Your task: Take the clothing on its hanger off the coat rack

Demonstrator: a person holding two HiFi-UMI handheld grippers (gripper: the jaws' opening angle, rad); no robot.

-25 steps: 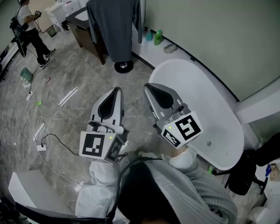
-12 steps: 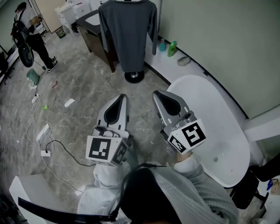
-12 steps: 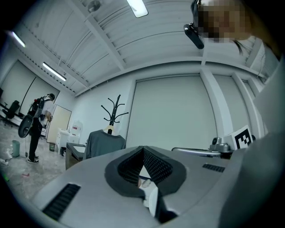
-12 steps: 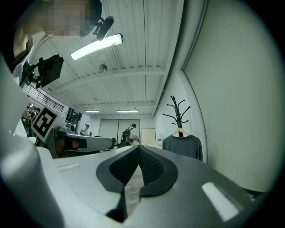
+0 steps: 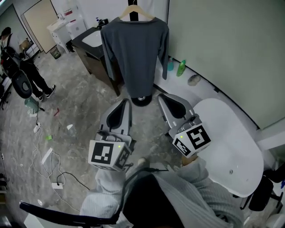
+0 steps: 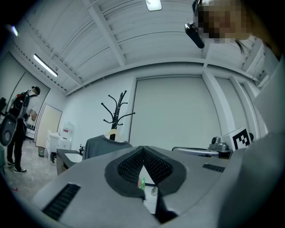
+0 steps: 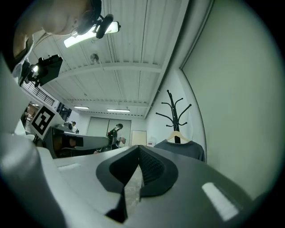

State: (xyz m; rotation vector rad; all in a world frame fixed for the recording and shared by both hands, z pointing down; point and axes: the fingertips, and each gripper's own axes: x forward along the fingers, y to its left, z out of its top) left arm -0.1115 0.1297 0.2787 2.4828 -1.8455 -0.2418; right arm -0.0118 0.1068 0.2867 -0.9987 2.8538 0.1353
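A dark grey long-sleeved top (image 5: 136, 58) hangs on a pale wooden hanger (image 5: 133, 10) from a black coat rack (image 6: 116, 109) whose round base (image 5: 141, 100) stands on the floor. The top (image 6: 103, 146) and the rack (image 7: 177, 113) show far off in both gripper views. My left gripper (image 5: 121, 107) and my right gripper (image 5: 165, 100) are held side by side, below the garment's hem in the head view. Both point toward it, both are shut and hold nothing.
A white oval bathtub (image 5: 231, 138) lies to the right against the green wall, with bottles (image 5: 181, 67) on the ledge behind it. A dark vanity with a sink (image 5: 91, 42) stands left of the rack. A person (image 5: 20, 67) stands at far left. Cables (image 5: 44, 164) lie on the floor.
The view has closed in on the rack: the hanging top has grown larger and the hanger has come into view. Both grippers now sit just under the hem, still shut.
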